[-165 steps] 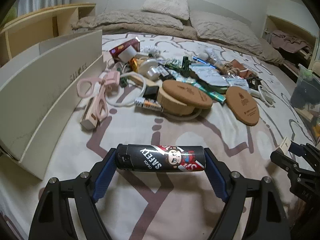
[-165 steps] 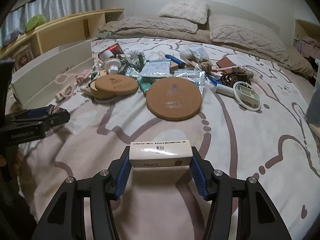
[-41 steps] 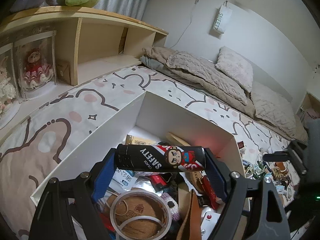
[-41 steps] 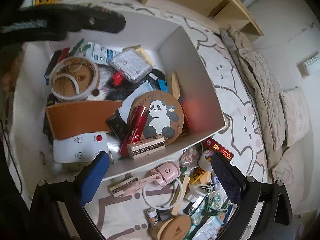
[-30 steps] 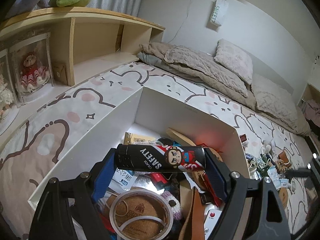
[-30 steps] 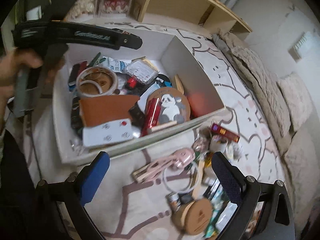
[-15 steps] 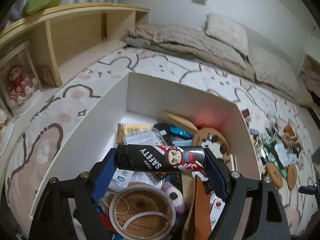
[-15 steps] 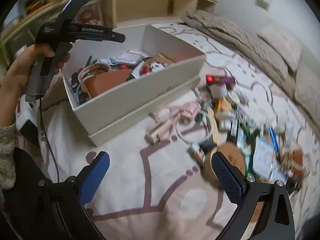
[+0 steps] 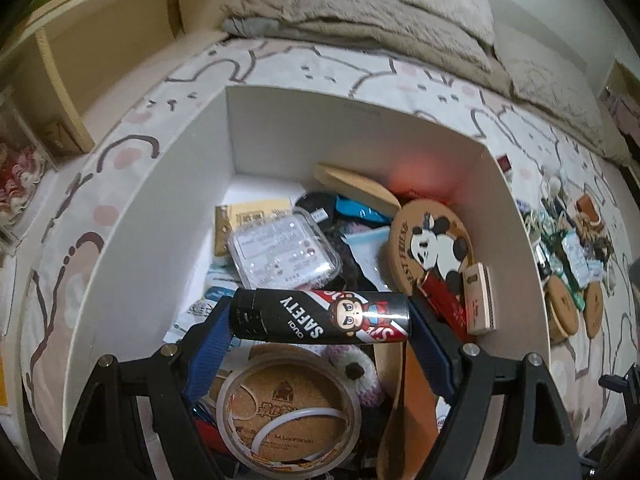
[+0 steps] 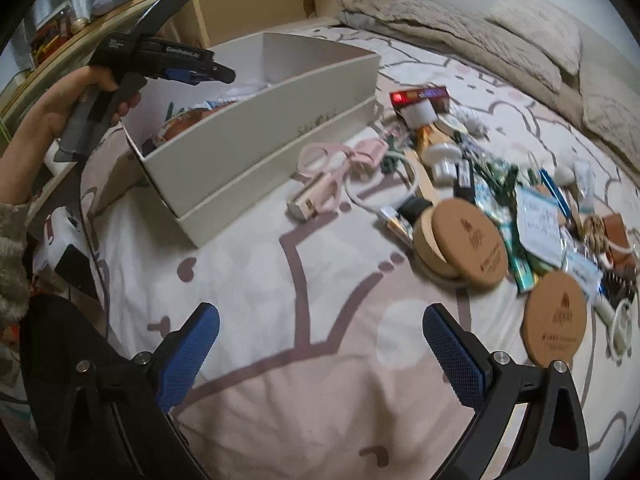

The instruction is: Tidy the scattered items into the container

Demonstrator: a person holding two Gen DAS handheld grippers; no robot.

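Note:
My left gripper [image 9: 320,316] is shut on a black and red lighter [image 9: 322,316] marked SAFETY, held level above the white box [image 9: 160,184]. The box holds several items: a panda coaster [image 9: 434,246], a clear plastic case [image 9: 282,252], a cork coaster with a white ring [image 9: 290,404]. My right gripper [image 10: 320,350] is open and empty, low over the bedsheet. In the right wrist view the left gripper [image 10: 188,68] hovers over the box [image 10: 256,128], and scattered items lie to the right: a pink tool [image 10: 340,172] and cork coasters [image 10: 468,240].
A wooden shelf [image 9: 100,52] runs along the bed's left side. Pillows and a blanket [image 10: 480,24] lie at the head of the bed. A second cork coaster [image 10: 556,320] and a white ring [image 10: 620,328] lie at the far right.
My left gripper has tilted down over the box with the lighter still in it. My right gripper has swung away from the box and lower over the sheet, facing the scattered pile.

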